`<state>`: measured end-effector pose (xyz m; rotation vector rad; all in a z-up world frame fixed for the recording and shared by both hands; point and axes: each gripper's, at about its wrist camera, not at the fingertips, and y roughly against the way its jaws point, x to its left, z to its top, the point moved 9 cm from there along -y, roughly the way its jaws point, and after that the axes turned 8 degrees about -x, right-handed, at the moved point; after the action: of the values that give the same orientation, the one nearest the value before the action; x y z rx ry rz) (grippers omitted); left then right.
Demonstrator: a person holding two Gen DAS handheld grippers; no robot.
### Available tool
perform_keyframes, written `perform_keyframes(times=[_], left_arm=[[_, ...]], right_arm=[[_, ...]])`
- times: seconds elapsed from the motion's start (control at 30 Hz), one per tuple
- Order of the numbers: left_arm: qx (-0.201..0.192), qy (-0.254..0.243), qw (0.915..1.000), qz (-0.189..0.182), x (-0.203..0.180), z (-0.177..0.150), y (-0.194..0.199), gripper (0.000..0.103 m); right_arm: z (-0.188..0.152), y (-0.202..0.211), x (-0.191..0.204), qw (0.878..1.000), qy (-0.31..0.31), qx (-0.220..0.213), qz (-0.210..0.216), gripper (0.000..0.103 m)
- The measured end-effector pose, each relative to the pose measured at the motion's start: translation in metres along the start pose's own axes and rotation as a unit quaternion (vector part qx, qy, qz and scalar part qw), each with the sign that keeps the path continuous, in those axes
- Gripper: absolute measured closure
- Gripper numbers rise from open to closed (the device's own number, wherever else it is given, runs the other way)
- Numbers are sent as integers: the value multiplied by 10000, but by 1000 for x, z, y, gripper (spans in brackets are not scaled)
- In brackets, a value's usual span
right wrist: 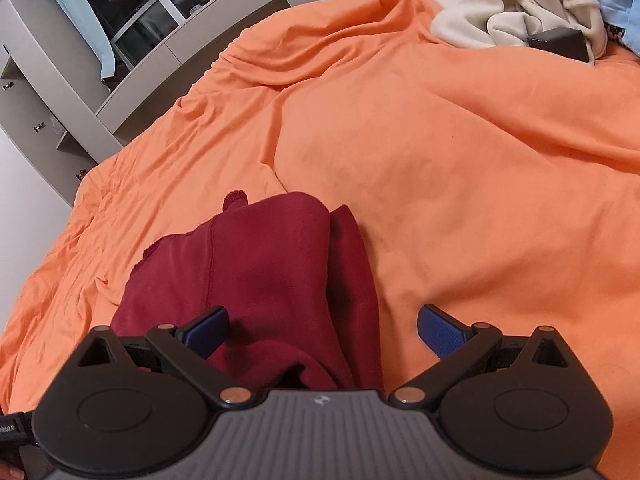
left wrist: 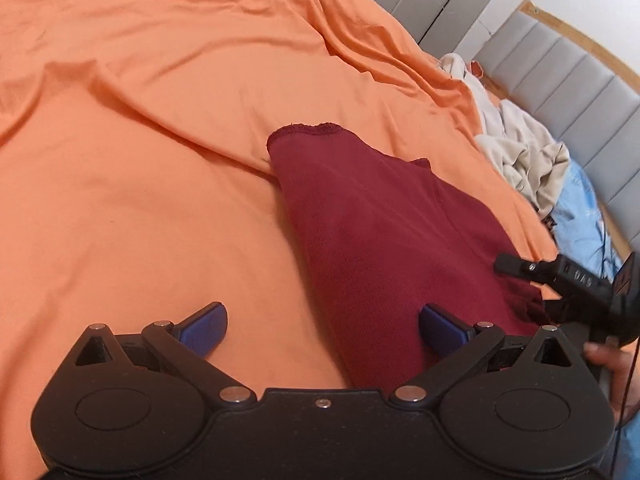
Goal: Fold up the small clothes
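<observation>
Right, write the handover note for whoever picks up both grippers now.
Left gripper: open, empty, low over the near end of the red garment.
Right gripper: open, empty, over the same garment's other side.
The red garment lies on the orange bedsheet, folded lengthwise into a narrow strip, one layer overlapping another.
The pile of cream clothes and a blue item sit at the far side by the headboard, untouched.
Done: lengthwise fold, it seems.
Left: probably fold the red strip across, then start on the pile.
</observation>
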<state>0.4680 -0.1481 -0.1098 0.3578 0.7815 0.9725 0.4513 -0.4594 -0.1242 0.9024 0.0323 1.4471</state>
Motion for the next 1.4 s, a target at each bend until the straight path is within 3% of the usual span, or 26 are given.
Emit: perform_keyframes(times=[0.07,0.17,0.5,0.73,0.9,1.03,1.17,1.4], left_arm=[[-6,-109,9999,3,-4,0,-4,0],[-49,-104,9999,-29,-7,-1,-7,0],[-159,-115,9998,-92,-17,1,-6,16],[-45,255,9988,-419,-20,0,-12,42],[-123,191,9990,-373,-24,0,-12,50],[-324,-406,9986,-54,-39,4,-4,61],[-618,-1252,9900,210,-61,9,7,69],[-841,-1483,9852,168,-70,21,23,72]], right_arm=[[-1,1,1,9999,50,-128,-81,19],[-4,2,6,9998,107,-178,-55,34],[-6,5,17,9989,380,-256,-71,46],[-9,11,31,9948,879,-495,-147,62],[-10,16,39,9914,1118,-654,-207,70],[-7,22,44,9890,1218,-819,-176,75],[-4,31,56,9826,1517,-1069,-91,78],[11,57,87,9728,1678,-1571,280,80]])
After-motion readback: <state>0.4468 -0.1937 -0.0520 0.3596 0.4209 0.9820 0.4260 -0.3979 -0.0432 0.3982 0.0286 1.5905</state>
